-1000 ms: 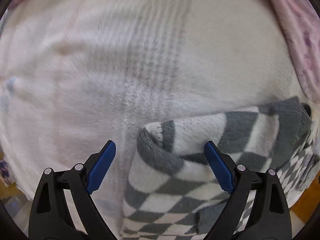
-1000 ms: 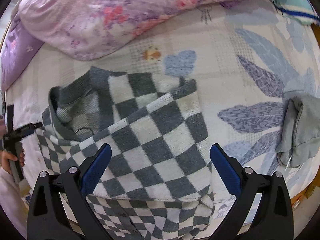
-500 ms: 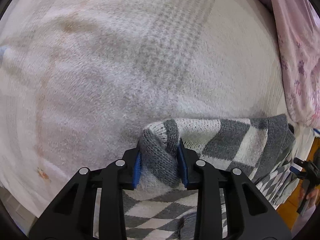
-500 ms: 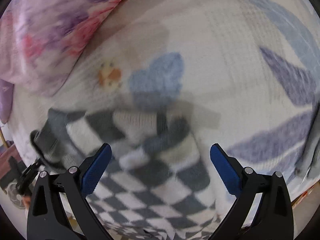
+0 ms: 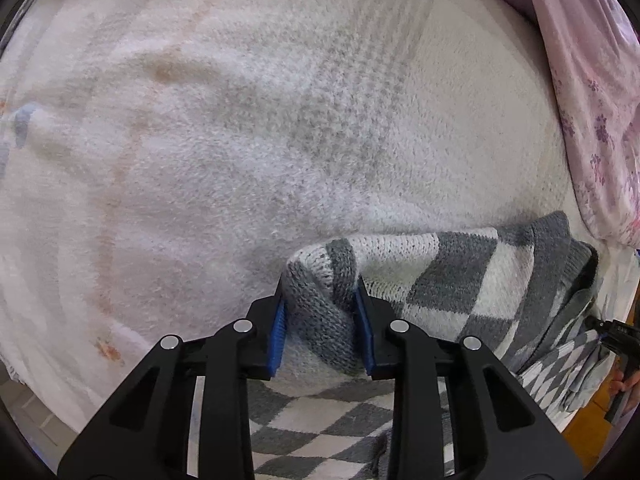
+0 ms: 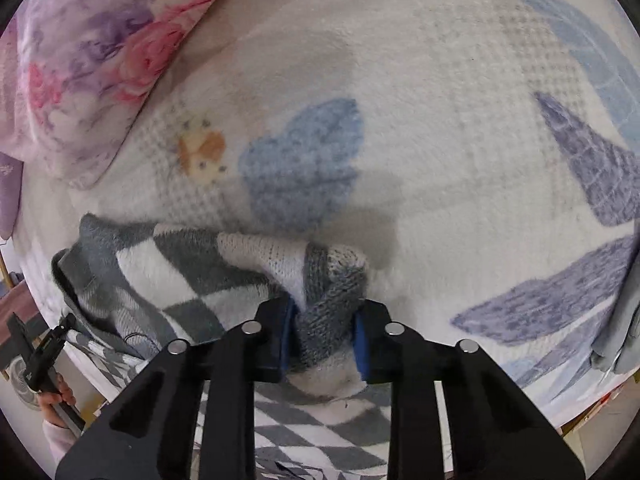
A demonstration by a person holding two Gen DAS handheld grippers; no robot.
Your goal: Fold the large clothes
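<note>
A grey-and-white checked knit sweater lies on the bed, and one grey ribbed corner of it is bunched between the blue pads of my left gripper, which is shut on it. In the right wrist view the same sweater spreads to the lower left. My right gripper has its jaws closing on another grey ribbed corner, and the pads press the knit from both sides. Both grippers point down at the bed.
The bed is covered by a fluffy white blanket with blue leaf prints. A pink and purple floral quilt is heaped at the back. A folded grey garment lies at the right edge. A hand holds the other gripper at the bed's side.
Both grippers went from wide open to closed on sweater corners, the left one first. The right gripper dropped down to the sweater's edge, then its jaws came together.
</note>
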